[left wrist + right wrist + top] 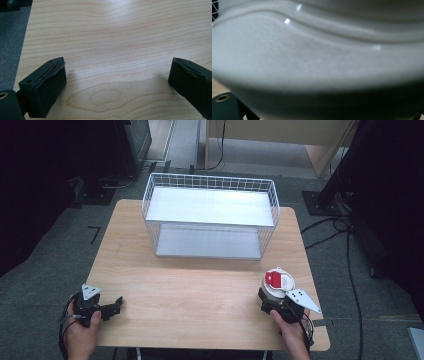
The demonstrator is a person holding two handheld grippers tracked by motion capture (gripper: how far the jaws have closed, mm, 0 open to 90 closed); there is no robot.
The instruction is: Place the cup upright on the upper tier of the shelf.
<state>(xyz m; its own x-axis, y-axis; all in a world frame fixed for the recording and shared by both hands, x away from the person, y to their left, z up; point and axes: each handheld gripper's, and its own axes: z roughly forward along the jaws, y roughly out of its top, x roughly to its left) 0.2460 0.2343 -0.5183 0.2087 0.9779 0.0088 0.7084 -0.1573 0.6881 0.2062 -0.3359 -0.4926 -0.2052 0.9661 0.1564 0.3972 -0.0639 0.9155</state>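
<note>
Fingers [41, 87] of the left gripper [107, 310] stand wide apart over bare wood, nothing between them; in its own view the two black pads sit at either bottom corner with only grain showing across the gap. That gripper rests at the near left corner of the desk [200, 295], a hand [80, 335] wrapped round its body and a grey plate on top.

Over at the near right, the right gripper [272, 302] is pushed up against a white tub [277, 287] with a red-and-white lid. From above the tub sits right at the gripper's front end, touching it, but the fingers are hidden beneath it and the plate, so I cannot tell whether they are closed on it or just lie beside it. The right gripper view gives a blurred white curved wall [317, 55] pressed close to the lens, ridges running across it, and no clear sight of the fingers.

Well apart from both, at the far middle of the desk, stands a white wire rack [210, 215] with two shelves.
</note>
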